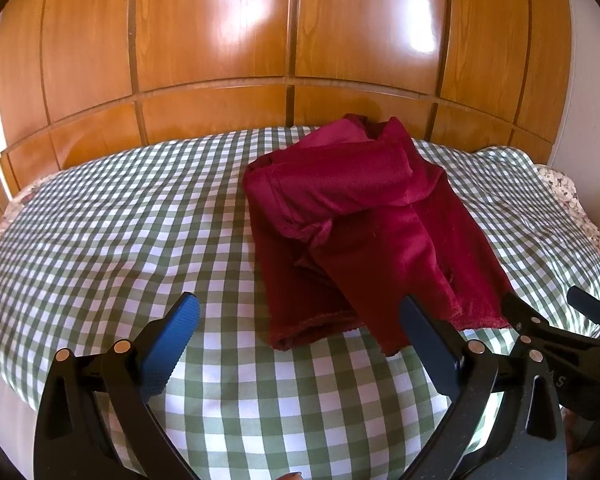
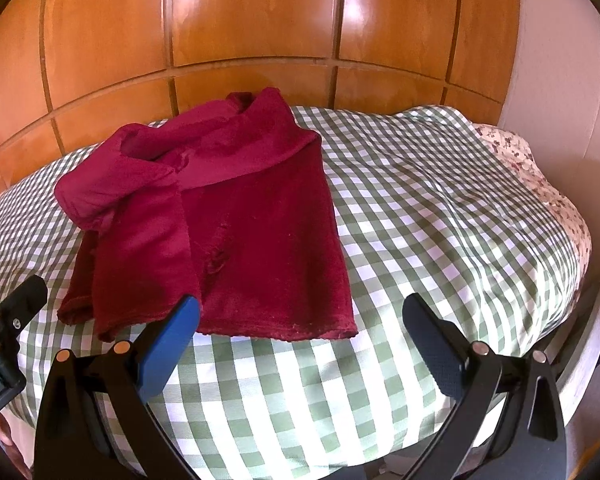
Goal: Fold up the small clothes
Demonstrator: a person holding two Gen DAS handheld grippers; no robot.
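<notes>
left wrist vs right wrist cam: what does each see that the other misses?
Left wrist only: the open left gripper up close, with the right gripper at its right edge.
Right wrist only: the open right gripper up close, the floral sheet running down the bed's right side, and a pale wall.
Both: the red garment, partly folded on the green checked cover, and the wooden panels.

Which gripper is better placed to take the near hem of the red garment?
Probably the left gripper: the red garment hem lies between its open fingers. The right gripper points mostly at bare checked cloth.
</notes>
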